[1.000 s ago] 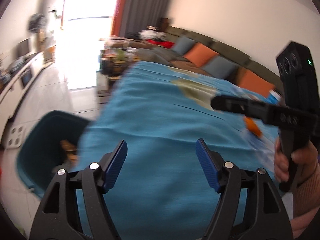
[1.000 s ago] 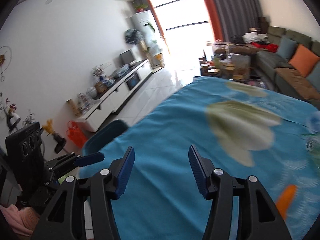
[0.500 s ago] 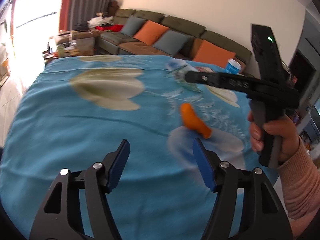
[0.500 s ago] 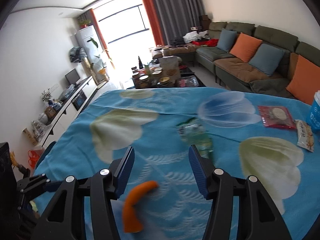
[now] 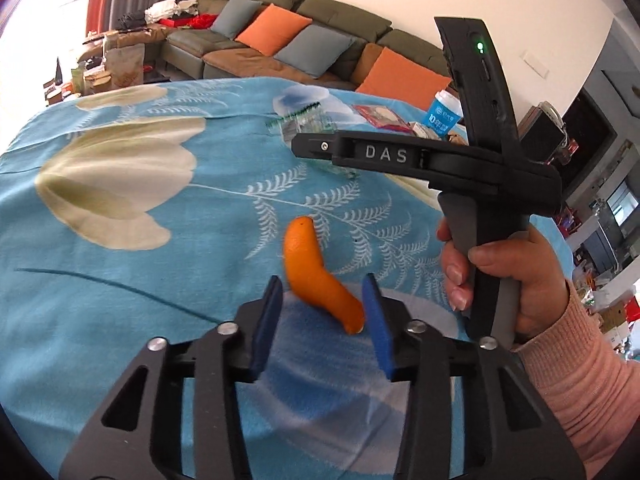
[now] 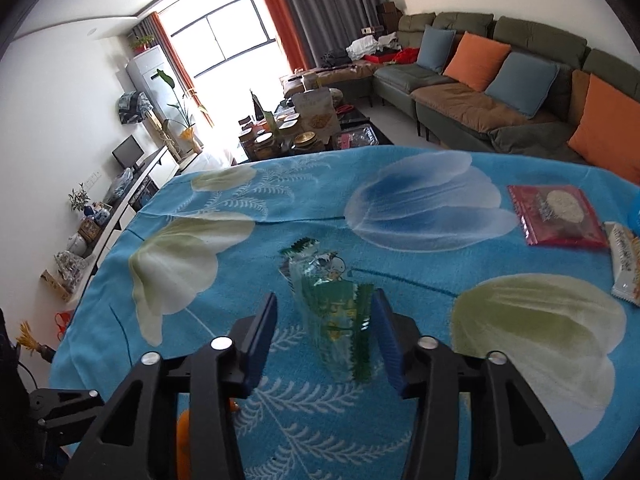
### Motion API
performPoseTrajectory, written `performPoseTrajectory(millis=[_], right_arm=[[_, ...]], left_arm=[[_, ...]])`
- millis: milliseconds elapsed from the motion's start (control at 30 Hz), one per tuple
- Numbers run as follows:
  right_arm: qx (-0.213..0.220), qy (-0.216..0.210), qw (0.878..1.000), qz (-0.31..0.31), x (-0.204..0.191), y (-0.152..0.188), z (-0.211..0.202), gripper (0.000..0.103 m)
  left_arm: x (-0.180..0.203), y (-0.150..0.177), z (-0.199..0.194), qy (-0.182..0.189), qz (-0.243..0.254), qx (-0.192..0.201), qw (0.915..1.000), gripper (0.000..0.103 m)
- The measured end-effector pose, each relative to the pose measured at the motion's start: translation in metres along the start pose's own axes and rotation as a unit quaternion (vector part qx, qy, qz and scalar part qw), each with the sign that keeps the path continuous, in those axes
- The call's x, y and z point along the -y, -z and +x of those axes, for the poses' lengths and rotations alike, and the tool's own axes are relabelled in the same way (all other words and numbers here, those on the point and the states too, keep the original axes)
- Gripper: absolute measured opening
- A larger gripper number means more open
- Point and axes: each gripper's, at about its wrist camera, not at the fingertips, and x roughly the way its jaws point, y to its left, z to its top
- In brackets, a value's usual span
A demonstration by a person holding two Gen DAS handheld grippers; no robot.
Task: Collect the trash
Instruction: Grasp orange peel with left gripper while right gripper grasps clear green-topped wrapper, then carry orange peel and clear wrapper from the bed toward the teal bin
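- the left gripper (image 5: 322, 304) is low in the middle of the left view, over a blue cloth (image 5: 120, 280) with big flowers on it.
- an orange peel (image 5: 316, 276) lies on the cloth, and its near end sits between the two blue pads (image 5: 267, 322).
- the jaws have just been closing. the right pad looks very close to the tip of the peel, but there is a gap at the left pad, so the peel is not pinched.
- the right gripper (image 6: 324, 336) is low in the middle of the right view, over the same cloth (image 6: 400, 184).
- a clear green wrapper (image 6: 332, 312) lies on the cloth, with its near part between the pads (image 6: 262, 340).
- these jaws have just been closing too. the right pad is next to the wrapper's edge, the left pad is apart from it. the wrapper is not squeezed.
- a red pack (image 6: 554, 216) and a white pack (image 6: 624, 264) lie at the right edge of the right view.
- in the left view, a hand (image 5: 508, 276) at the right holds the handle of the right gripper.
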Motion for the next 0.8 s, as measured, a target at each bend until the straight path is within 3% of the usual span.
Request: performPoseTrajectory(millis=[233,400,800], right_arm=[[0.008,-0.006,1.000,0.008,0.003,0.001,-0.005,0.023],[0.010,-0.014,1.000,0.007,0.001,0.006,-0.010,0.021],[0.032,-0.056,0.998,0.008,-0.017,0.023,-0.041,0.021]], left_arm=[[-0.001,-0.001,0.005,0.004,-0.006,-0.001,1.0000,0.031],[0.000,0.001,0.001,-0.001,-0.002,0.003,1.0000,0.022],[-0.010,0.014,-0.035,-0.024,-0.007,0.031,0.9992,0.019]])
